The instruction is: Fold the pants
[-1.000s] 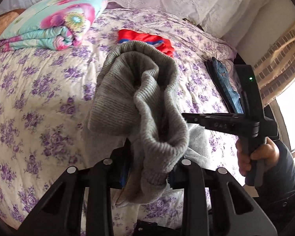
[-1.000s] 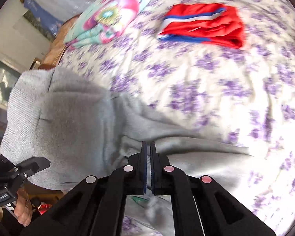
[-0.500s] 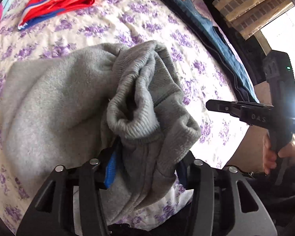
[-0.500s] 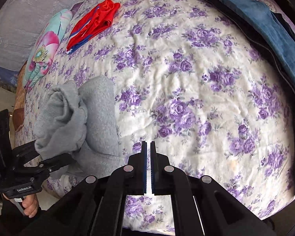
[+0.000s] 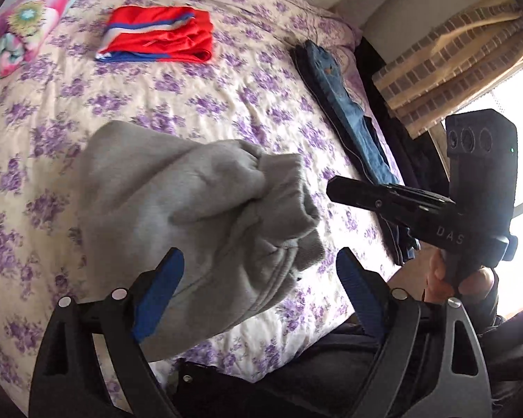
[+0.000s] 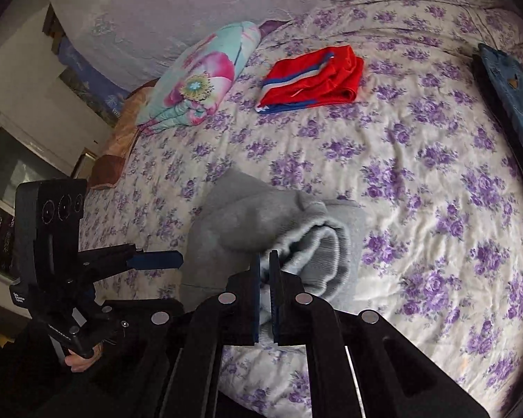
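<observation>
Grey sweatpants [image 5: 191,205] sit bunched near the bed [image 5: 177,104] edge between the wide-open blue pads of the left hand-held gripper [image 5: 258,278], gripped by nothing, so I'd guess the loose fold flops open or slides off. Right wrist view: the right hand-held gripper [image 6: 265,261] is nearly closed and empty-looking just in front of the rolled cuff, though its fingers hide the pants' near edge.

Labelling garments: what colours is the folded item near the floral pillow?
Folded shiny garment: red with blue and white stripes along one edge. Clearest in the right wrist view.
</observation>
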